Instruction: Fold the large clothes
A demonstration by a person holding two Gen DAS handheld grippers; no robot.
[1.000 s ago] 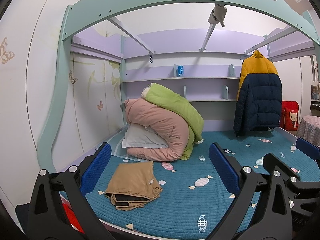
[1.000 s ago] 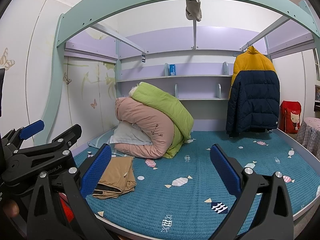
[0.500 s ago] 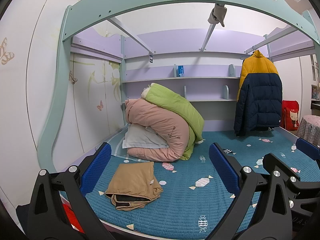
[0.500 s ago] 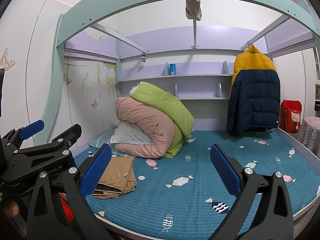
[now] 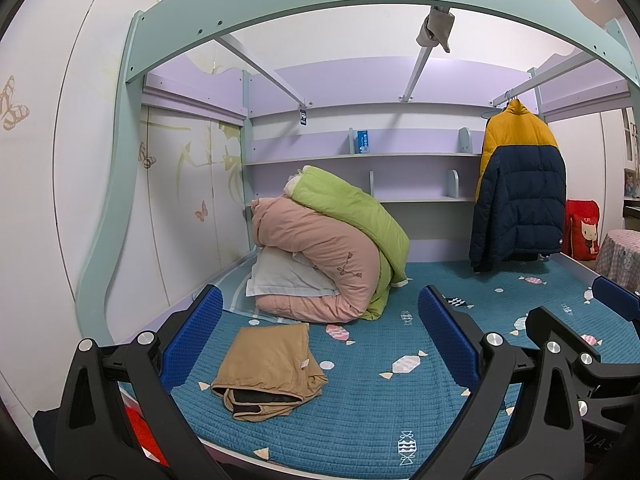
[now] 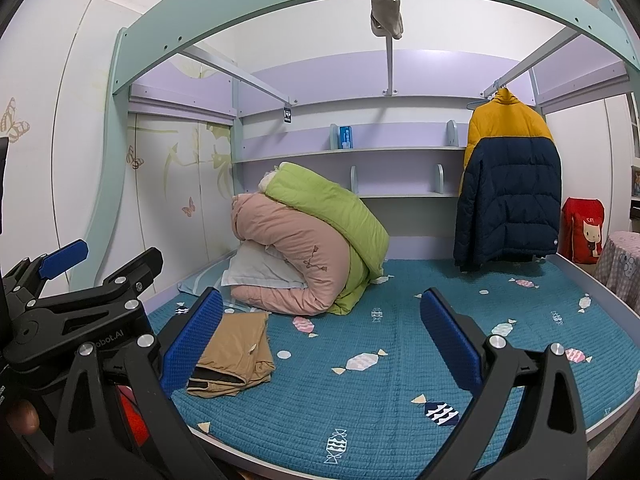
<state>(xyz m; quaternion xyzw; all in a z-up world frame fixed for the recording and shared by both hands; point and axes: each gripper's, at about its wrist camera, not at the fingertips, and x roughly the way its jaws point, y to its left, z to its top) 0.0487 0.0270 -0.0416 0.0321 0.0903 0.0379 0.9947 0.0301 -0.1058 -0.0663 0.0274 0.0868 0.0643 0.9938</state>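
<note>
Trousers (image 5: 269,364) lie folded low left on the bed (image 5: 360,408); your left gripper (image 5: 320,344) and right gripper (image 6: 320,344) hold fingers wide apart, empty.

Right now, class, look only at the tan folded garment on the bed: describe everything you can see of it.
The tan folded garment is soft, matte cloth folded into a rough rectangle of several layers. A dark lining or inner layer shows at its open near edge, and a small pale tag sits near its right side. It lies flat on the teal quilted bed cover, near the front left, just ahead of the pink duvet and seemingly apart from it. Neither gripper touches it.
</note>
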